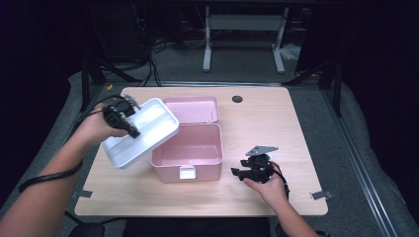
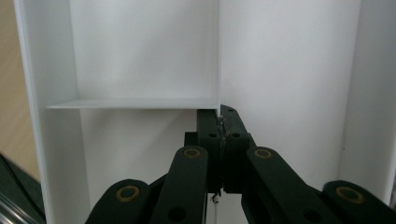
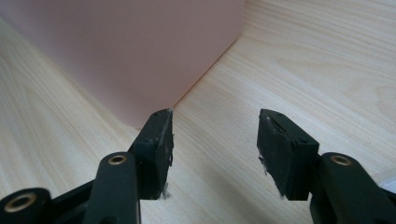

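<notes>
Scene: a pale wooden table [image 1: 276, 118] seen from above, with a person's forearms reaching in from the near edge; an open pink box [image 1: 190, 148] stood near the middle, its lid tipped back flat behind it
Tray: a white divided tray [image 1: 148, 131] hung in the air at the box's left rim, tilted, its far end over the box and its near end out past the box's left wall; its compartments looked empty
Left gripper: the left gripper [image 2: 219, 122] had its jaws pressed together on the tray's thin inner divider, just below the point where a cross partition met it
Left arm pose: the left hand [image 1: 96, 127] was raised above the table's left side, forearm angled in from the lower left, wrist turned so the gripper pointed toward the box
Right gripper: the right gripper [image 3: 215, 140] rested low by the box's front right corner, jaws spread, nothing between them; bare wood lay beneath
Right arm pose: the right hand [image 1: 267, 185] sat near the table's front edge, fingers wrapped round the gripper body, pointing left at the box
Doing it well: judged from the tilt, the tray seemed mid-carry; the pinch on so thin a wall could let it swing, so level it slowly, keep its edge off the box rim, and steady the box with the free gripper if it shifted
</notes>
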Demonstrator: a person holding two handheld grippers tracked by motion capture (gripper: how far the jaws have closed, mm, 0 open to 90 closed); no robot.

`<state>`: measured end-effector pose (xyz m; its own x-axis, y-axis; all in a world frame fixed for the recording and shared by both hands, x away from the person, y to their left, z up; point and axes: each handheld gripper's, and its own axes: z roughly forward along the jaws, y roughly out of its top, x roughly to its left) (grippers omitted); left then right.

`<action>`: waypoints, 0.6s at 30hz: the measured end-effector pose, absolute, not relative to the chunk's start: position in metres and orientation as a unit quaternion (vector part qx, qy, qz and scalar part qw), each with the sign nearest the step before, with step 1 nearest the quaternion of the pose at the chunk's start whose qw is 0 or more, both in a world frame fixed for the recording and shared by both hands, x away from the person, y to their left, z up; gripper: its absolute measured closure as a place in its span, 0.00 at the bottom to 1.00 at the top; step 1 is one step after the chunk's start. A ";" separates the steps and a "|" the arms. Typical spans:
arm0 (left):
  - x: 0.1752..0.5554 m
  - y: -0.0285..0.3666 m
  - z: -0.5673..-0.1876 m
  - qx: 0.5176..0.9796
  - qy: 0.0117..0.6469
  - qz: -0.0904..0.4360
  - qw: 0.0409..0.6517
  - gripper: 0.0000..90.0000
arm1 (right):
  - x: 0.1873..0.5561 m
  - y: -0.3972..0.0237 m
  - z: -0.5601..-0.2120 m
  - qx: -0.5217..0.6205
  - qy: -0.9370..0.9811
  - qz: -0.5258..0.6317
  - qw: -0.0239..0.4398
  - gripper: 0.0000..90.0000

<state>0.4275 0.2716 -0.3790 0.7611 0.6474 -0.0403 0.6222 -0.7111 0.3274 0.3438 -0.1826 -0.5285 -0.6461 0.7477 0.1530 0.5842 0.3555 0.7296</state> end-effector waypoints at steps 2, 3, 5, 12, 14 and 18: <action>0.422 0.299 -0.386 0.911 0.375 0.034 0.169 0.99 | 0.343 -0.182 -0.528 0.407 0.817 0.395 0.104 0.51; 0.419 0.311 -0.390 0.905 0.389 0.033 0.170 0.99 | 0.343 -0.182 -0.529 0.407 0.817 0.395 0.104 0.51; 0.413 0.329 -0.401 0.895 0.413 0.032 0.164 0.99 | 0.343 -0.182 -0.529 0.408 0.817 0.394 0.104 0.51; 0.403 0.350 -0.461 0.874 0.464 0.025 0.139 0.99 | 0.342 -0.182 -0.528 0.408 0.816 0.396 0.106 0.50; 0.404 0.349 -0.469 0.875 0.466 0.018 0.130 0.99 | 0.342 -0.182 -0.528 0.410 0.815 0.396 0.105 0.50; 0.407 0.337 -0.495 0.876 0.467 0.003 0.120 0.99 | 0.342 -0.182 -0.528 0.409 0.815 0.396 0.105 0.50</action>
<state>0.4072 0.3375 -0.4949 0.5646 0.8185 -0.1059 0.8170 -0.5360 0.2129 0.3419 -0.1825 -0.5281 -0.6429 0.7505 0.1531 0.5837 0.3506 0.7323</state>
